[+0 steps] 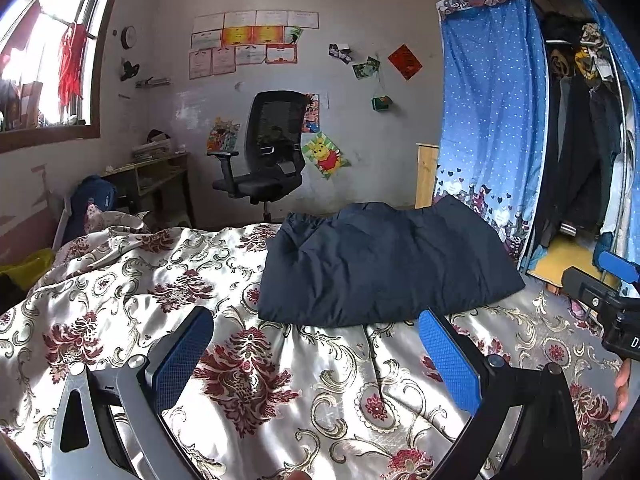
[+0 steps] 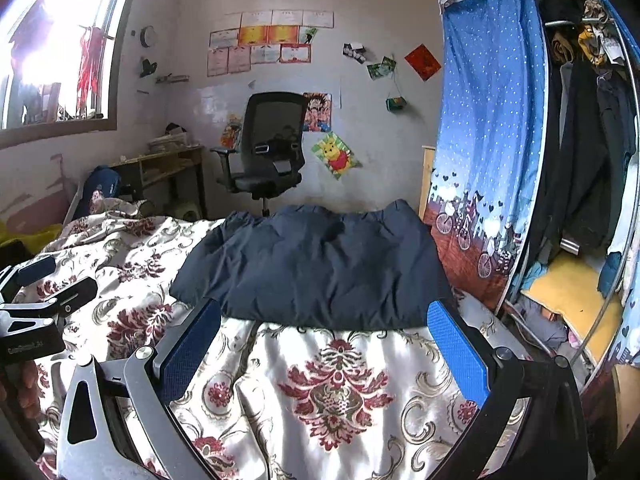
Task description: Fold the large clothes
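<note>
Clothing for the task, one dark navy garment (image 1: 384,268), lay folded into a flat bundle on the bed, just ahead of both claws and touching neither. The left claw (image 1: 316,356) hung over the floral bedspread (image 1: 240,360) with its blue-padded fingers (image 1: 450,356) spread wide and nothing between them; the garment's near edge sat just beyond its fingertips, offset toward its right finger. The right claw (image 2: 324,352) was likewise wide open and empty above the bedspread (image 2: 332,392), its fingertips close to the near hem of the garment (image 2: 316,272), which stretched across the gap between them. Each camera caught the other claw at the edge of its picture, with part of a hand (image 1: 622,384) on the handle. Beyond the bed stood a black office chair (image 1: 266,148) against the wall, a wooden desk (image 1: 156,176) under the window, and, to the right, a wardrobe with a blue dotted curtain (image 1: 492,100) drawn aside from hanging dark clothes.
</note>
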Tool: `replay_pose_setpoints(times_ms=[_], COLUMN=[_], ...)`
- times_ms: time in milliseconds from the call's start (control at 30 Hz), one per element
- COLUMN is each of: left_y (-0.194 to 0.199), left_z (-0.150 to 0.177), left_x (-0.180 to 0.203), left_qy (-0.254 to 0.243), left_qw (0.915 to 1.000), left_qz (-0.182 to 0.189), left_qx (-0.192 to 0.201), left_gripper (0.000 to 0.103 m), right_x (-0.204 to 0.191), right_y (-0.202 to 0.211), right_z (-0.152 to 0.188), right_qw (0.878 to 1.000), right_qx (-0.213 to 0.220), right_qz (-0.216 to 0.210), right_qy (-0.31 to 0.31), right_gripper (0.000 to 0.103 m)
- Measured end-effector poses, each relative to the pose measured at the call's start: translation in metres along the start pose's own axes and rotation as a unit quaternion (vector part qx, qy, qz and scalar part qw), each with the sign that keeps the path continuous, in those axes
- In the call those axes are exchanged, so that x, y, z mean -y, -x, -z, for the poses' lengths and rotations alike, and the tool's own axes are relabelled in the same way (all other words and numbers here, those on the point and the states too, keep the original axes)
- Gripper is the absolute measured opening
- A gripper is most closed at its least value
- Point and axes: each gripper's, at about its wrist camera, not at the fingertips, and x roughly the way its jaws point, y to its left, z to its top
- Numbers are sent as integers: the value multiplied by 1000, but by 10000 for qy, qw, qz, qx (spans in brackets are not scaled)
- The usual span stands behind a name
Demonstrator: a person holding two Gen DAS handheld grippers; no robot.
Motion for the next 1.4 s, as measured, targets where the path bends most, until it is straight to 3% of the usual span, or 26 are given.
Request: replay_pose_setpoints(times_ms=[1400], left_y=[6], left_z=[4], left_x=[10], left_qy=[-19], left_qw=[9999], left_qz=[84], left_qx=[-68], left_gripper=[103], right_x=[-1], right_y=[-2], right_z=[7], right_qw=[9998], right_qx=[-142], right_qz=[-71], right_qy=[117], right_gripper=[102])
